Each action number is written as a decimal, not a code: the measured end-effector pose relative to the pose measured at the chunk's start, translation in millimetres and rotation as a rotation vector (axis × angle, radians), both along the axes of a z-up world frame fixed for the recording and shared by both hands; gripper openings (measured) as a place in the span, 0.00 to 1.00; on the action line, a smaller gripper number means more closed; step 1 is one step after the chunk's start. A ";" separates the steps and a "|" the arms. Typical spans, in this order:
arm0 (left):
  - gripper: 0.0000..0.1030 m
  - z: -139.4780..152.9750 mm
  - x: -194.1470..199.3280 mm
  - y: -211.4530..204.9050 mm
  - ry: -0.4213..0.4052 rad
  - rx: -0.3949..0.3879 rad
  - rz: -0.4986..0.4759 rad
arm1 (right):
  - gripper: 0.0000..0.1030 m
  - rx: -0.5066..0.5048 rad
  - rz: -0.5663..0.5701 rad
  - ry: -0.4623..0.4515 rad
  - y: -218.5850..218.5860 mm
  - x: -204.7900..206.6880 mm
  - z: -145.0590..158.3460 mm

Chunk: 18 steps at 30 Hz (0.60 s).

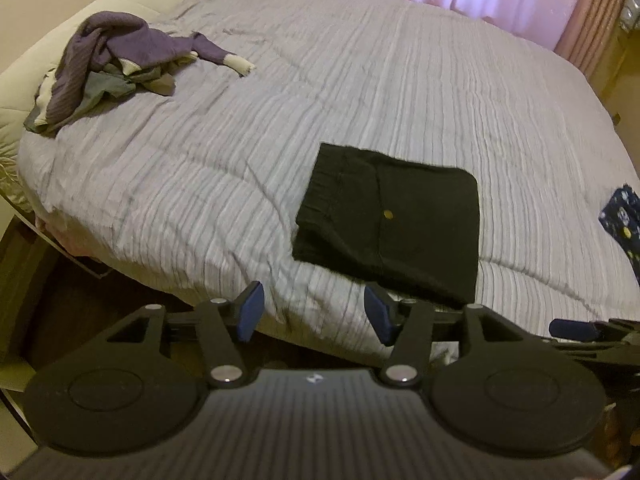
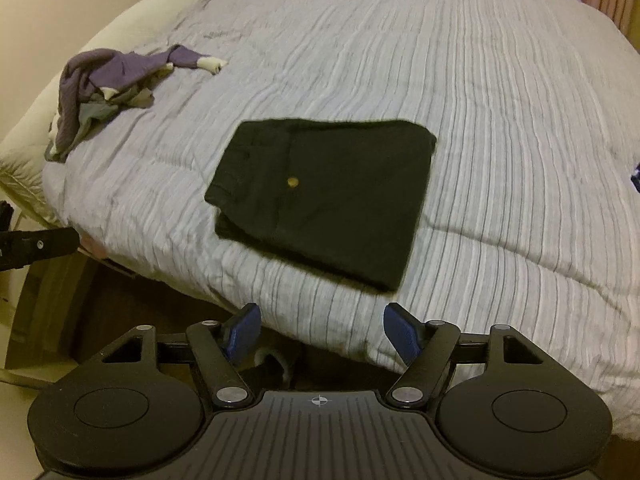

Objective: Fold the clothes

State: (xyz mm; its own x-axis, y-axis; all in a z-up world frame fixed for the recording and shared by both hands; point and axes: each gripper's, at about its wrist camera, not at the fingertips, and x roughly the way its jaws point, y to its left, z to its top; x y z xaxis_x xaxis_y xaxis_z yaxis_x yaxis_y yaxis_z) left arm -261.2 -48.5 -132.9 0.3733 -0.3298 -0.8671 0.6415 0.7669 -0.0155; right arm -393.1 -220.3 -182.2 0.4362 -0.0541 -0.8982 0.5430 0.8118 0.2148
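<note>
black garment: a folded pair of black trousers or shorts [image 2: 324, 196] lay flat on the striped bedspread [image 2: 500, 120], near the bed's front edge, squared into a neat rectangle with a small brass button [image 2: 292, 182] facing up.
unfolded pile: a heap of purple and grey clothes [image 1: 108, 64] sat crumpled at the far left of the bed, close to the cream pillow [image 1: 40, 40], well apart from the black piece.
other cloth: a dark blue patterned item [image 1: 624, 216] showed at the right edge of the left wrist view; what it was could not be told.
left gripper: the left gripper [image 1: 316, 312] hovered over the bed's near edge, jaws parted with only bedspread between them, nothing held.
right gripper: the right gripper [image 2: 322, 332] hung just short of the black garment's near corner, jaws spread wide and empty.
stage: the black piece looked finished; the purple heap seemed the next one to fold.
handling: the knit in the heap looked soft, light and limp, likely to sag and drag its neighbours along when lifted; the layers were tangled.
where to hold: judged best at the purple sleeve with the pale cuff [image 1: 240, 63], which stretched clear of the heap, or at a shoulder seam once it was spread.
risk: a pinch taken too deep could gather the bedspread too.
</note>
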 end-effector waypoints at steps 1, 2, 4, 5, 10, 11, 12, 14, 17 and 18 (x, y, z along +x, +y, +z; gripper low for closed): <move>0.50 -2.2 -2.2 -1.2 0.004 0.004 -0.007 | 0.69 0.000 -0.005 0.007 -0.1 -1.9 -1.1; 0.51 -4.5 -4.4 -2.5 0.008 0.008 -0.015 | 0.69 -0.001 -0.013 0.011 -0.8 -4.8 -2.1; 0.51 -9.5 -11.4 -6.0 0.018 0.015 -0.035 | 0.69 -0.003 -0.033 0.017 -3.4 -11.4 -3.0; 0.51 -12.2 -15.8 -8.3 0.022 0.019 -0.048 | 0.69 -0.004 -0.044 0.020 -5.1 -15.3 -3.3; 0.51 -23.9 -32.8 -22.3 0.035 0.042 -0.110 | 0.69 -0.004 -0.099 0.028 -12.7 -32.8 -4.8; 0.51 -25.1 -35.6 -24.9 0.035 0.046 -0.123 | 0.69 -0.005 -0.109 0.027 -14.3 -36.1 -4.7; 0.51 -26.4 -38.3 -27.5 0.034 0.049 -0.135 | 0.69 -0.005 -0.118 0.027 -15.9 -38.8 -4.5; 0.51 -26.8 -40.7 -33.3 0.033 0.056 -0.153 | 0.69 -0.004 -0.134 0.027 -19.0 -43.3 -4.2; 0.52 -27.7 -41.4 -40.9 0.028 0.060 -0.175 | 0.69 -0.004 -0.156 0.024 -24.0 -48.9 -3.8; 0.52 -28.0 -40.7 -43.4 0.027 0.062 -0.182 | 0.69 -0.004 -0.164 0.023 -26.1 -50.3 -3.7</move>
